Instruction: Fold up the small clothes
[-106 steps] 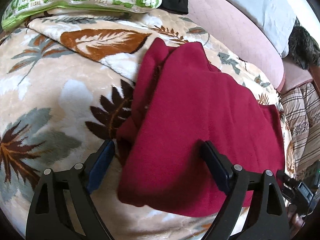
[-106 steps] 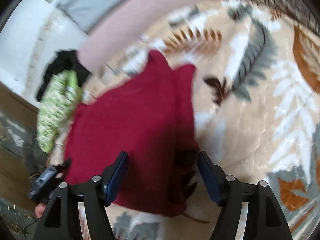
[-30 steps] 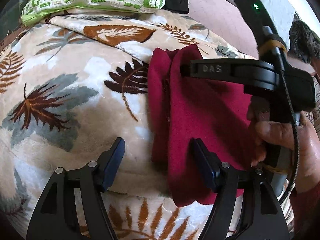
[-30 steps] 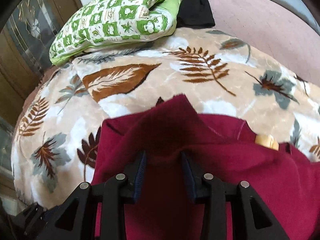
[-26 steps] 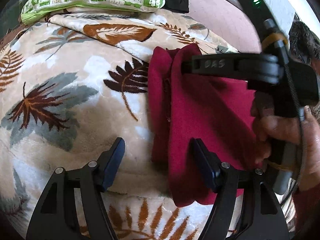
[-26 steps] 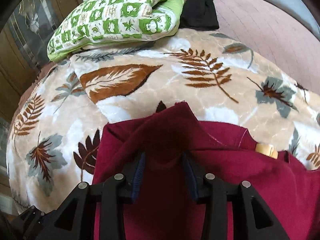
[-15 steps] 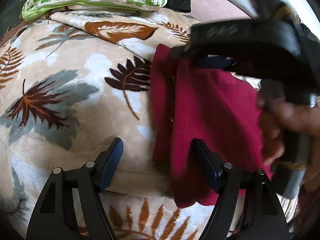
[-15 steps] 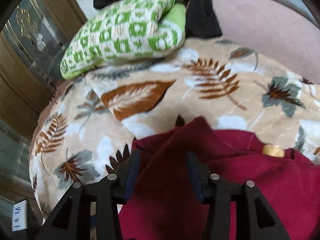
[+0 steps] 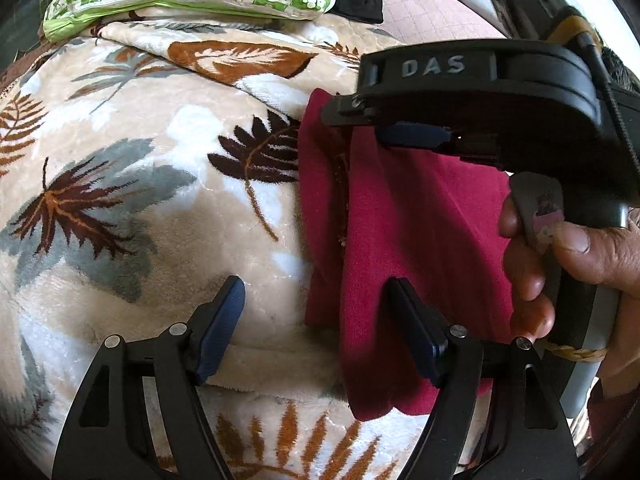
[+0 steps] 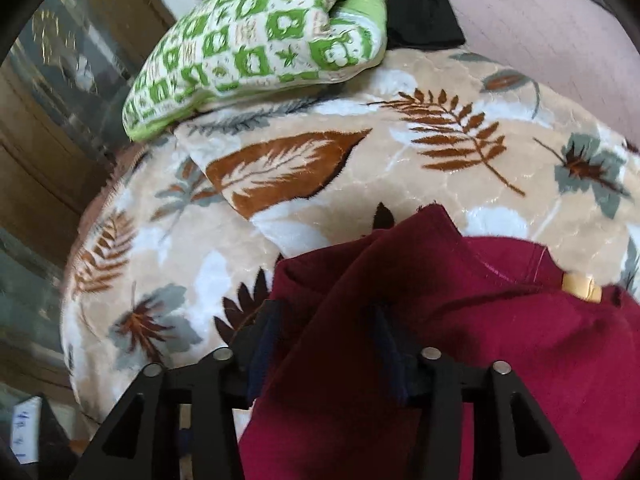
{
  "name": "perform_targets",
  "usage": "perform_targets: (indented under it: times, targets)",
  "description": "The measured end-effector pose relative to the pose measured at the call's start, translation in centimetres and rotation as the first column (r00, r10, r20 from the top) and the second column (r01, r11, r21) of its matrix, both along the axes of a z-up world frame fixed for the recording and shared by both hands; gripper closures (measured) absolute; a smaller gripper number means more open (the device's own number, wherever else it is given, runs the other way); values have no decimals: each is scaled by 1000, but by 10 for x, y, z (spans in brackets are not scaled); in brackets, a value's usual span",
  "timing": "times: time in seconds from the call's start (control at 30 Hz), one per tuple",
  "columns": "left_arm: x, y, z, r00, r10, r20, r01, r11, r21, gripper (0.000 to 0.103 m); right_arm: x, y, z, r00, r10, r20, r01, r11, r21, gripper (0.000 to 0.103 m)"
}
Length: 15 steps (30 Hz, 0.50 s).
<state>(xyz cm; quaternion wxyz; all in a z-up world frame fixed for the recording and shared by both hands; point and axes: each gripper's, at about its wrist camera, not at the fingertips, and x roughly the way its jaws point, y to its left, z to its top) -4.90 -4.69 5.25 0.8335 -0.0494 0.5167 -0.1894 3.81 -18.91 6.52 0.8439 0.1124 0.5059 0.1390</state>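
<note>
A matt, soft maroon fleece garment (image 9: 420, 220) lay on a plush, velvety leaf-print blanket (image 9: 140, 200); the grippers' frames looked like matt black plastic.

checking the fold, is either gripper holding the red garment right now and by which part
Neither holds it. The right gripper has just been opening, its jaws loose around the red garment's top fold. The left gripper stands open.

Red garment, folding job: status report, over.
Left gripper open, straddling the red garment's near edge. Right gripper just been opening, cloth between its jaws, grip loosened. Garment part-folded on leaf blanket. Nothing in the way.
</note>
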Motion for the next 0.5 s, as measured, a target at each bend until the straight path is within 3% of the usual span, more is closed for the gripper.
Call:
perform_targets:
  times: [0.07,0.17,0.27,0.33,0.4,0.5]
  targets:
    - [1,0,-1,1000,1,-5,-1,1000,-6,27,1,6,-2,1000,8,-4,-8,1000,-26,51]
    - [3,3,-2,1000,4,-21,-5,1000,-28,27,2,18,-6,1000,25,10,-24,998,-63,37]
    - [5,6,-2,1000,5,-25,-6,999,-46,27,4,26,-11,999,35,22,-31,990,-141,36]
    - [7,9,-3,999,8,-31,-10,998,-66,27,3,24,-11,999,17,36,-11,984,-175,51]
    - [9,12,-2,999,12,-42,-16,995,-97,27,0,8,-7,999,-5,44,9,996,-83,76]
    - [9,14,0,999,11,-43,-16,992,-126,27,-4,-18,1,998,-49,43,47,998,49,86]
